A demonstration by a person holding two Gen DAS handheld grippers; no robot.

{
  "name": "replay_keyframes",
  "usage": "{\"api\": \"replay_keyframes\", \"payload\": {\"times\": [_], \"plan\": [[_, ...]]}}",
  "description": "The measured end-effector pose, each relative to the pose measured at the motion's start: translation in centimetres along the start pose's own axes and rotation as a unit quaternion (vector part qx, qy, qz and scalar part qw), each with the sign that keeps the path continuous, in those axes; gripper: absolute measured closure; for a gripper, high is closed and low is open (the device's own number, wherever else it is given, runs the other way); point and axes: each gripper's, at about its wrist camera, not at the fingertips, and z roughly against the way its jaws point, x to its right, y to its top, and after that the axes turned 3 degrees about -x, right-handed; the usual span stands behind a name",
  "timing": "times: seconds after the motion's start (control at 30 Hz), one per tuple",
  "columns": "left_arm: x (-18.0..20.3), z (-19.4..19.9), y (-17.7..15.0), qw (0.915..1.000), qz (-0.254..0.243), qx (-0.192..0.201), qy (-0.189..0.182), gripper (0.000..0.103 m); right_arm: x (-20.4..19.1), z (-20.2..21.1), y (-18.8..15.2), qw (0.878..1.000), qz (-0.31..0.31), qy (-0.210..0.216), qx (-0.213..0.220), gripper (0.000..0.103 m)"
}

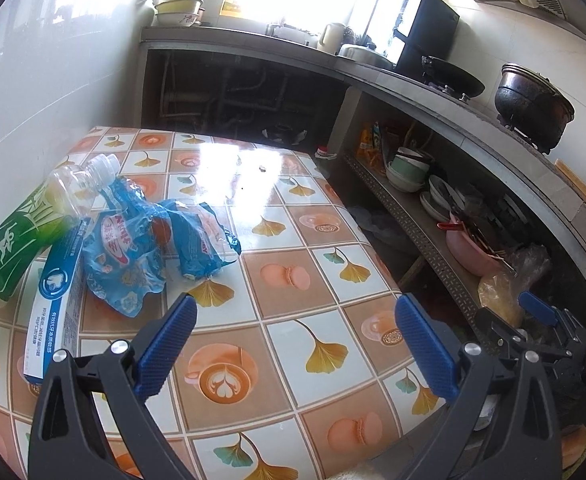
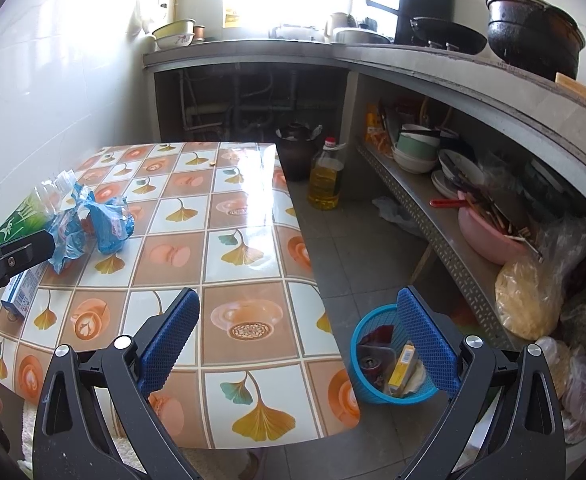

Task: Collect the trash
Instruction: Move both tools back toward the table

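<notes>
On the left side of the patterned table (image 1: pixel 317 360) lies a pile of trash: a clear bottle with a green label (image 1: pixel 17 240), crumpled blue plastic wrappers (image 1: pixel 141 252) and a white and blue box (image 1: pixel 55 312). My left gripper (image 1: pixel 296 308) hovers open over the table, just right of the pile, holding nothing. My right gripper (image 2: pixel 299 304) is open and holds nothing, above the table's near right corner. On the floor beside that corner stands a blue basket (image 2: pixel 367 388) holding a yellow box (image 2: pixel 401 364) and other scraps. The same pile (image 2: pixel 93 220) shows far left in the right wrist view.
A concrete counter (image 2: pixel 433 64) runs along the back and right, with pots on top. Its lower shelf (image 2: pixel 445 248) holds bowls, a pink basin and bags. An oil bottle (image 2: pixel 325 176) and a dark jar (image 2: pixel 297 152) stand on the floor past the table. A white tiled wall is on the left.
</notes>
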Motion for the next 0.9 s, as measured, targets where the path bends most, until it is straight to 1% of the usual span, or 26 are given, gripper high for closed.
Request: {"api": "replay_keyframes", "payload": {"times": [0.9], "plan": [[0.84, 0.16, -0.23, 0.9997, -0.022, 0.005, 0.008, 0.006, 0.01, 0.26, 0.01, 1.000, 0.001, 0.000, 0.003, 0.008]]}}
